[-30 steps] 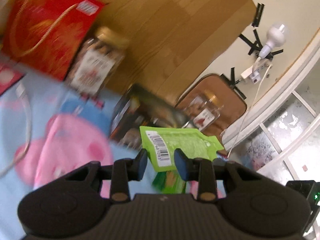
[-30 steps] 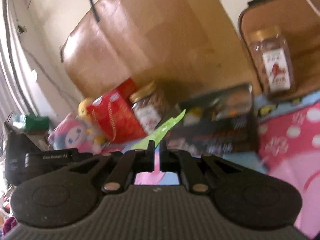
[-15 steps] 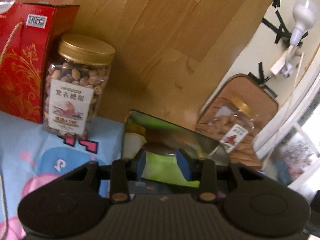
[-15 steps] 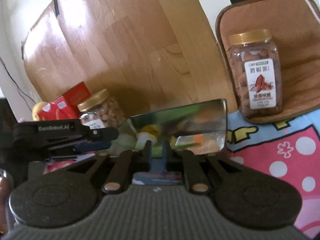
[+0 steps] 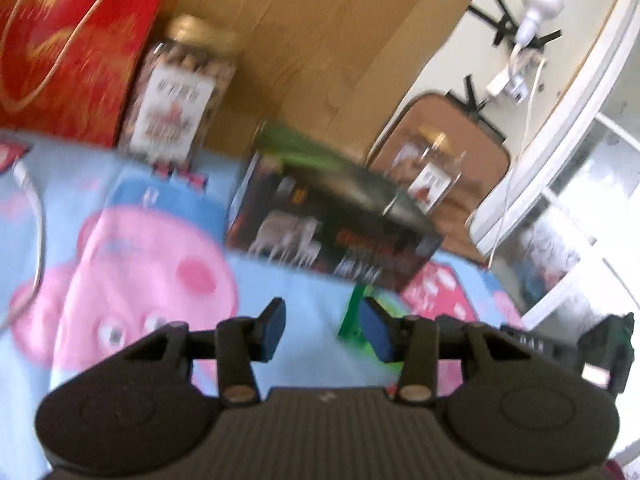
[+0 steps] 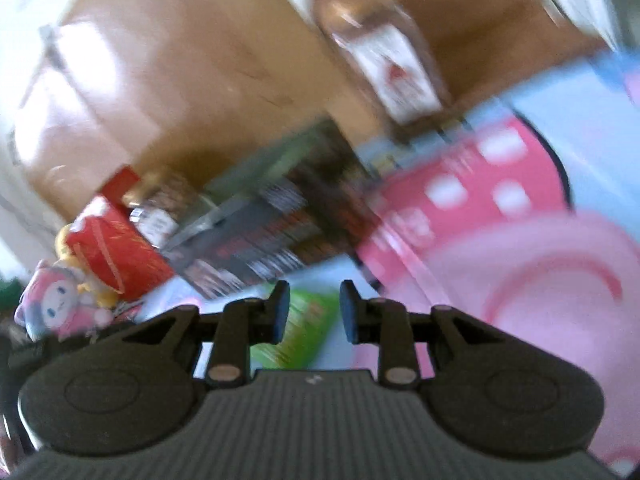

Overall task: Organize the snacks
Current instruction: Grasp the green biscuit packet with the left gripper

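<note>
Both views are motion-blurred. My left gripper (image 5: pixel 322 332) is open and empty above the cartoon blanket (image 5: pixel 132 256). A dark open snack box (image 5: pixel 332 232) lies ahead of it, with something green at its far rim (image 5: pixel 288 140). A green snack pouch (image 5: pixel 354 316) lies on the blanket just by the left gripper's right finger. My right gripper (image 6: pixel 310 312) is open and empty, and a green pouch (image 6: pixel 304 320) lies on the blanket below its fingers. The dark box (image 6: pixel 260 232) shows beyond it.
A red gift box (image 5: pixel 68 48) and a gold-lidded nut jar (image 5: pixel 176 92) stand at the back left against a wooden board (image 5: pixel 320 32). A second nut jar (image 5: pixel 432 172) stands before a brown cushion. A plush toy (image 6: pixel 60 304) sits far left.
The left gripper has let go of the green pouch at the box, opened and pulled back. The right gripper has opened and pulled back from the box too.
</note>
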Available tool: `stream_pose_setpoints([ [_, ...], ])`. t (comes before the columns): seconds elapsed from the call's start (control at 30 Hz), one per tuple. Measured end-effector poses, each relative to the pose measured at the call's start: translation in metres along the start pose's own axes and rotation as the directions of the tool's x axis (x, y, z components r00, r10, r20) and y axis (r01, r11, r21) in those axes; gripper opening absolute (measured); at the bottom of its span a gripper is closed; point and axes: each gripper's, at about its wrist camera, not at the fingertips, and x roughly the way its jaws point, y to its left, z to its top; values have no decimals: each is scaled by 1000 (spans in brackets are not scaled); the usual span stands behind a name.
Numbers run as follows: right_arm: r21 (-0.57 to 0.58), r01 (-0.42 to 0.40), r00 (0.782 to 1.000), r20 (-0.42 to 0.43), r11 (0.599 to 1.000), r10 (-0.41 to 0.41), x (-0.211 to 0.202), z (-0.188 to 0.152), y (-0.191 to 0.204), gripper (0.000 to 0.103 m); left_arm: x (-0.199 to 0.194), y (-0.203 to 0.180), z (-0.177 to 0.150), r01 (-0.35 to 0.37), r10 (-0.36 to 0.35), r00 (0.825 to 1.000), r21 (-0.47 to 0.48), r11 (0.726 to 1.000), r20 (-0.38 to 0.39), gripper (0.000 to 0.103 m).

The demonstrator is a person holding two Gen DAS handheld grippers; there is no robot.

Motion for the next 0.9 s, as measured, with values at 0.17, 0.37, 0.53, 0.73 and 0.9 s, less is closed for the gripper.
stream_pose_setpoints([
  [0.17,14,-40,992,-117,999,41,28,0,8,30,-10,28,-9,-41,40,999,-104,994,-13,42],
  [0.37,-141,-139,949,-302,980,91,70,-13,69,10,-41,49,-7,-93,99,994,-140,986,38,42],
  [0.53,-258,-269,895,-422,928,142,77,-50,124,10,-61,65,-18,-123,131,991,-173,977,34,46],
  [0.73,-248,-349,866,-454,904,210,60,-69,144,14,-92,73,-41,-113,124,991,-195,974,48,48],
  [0.9,-215,-363,868,-431,907,246,45,-68,134,30,-112,72,-54,-70,86,994,-223,972,61,51],
])
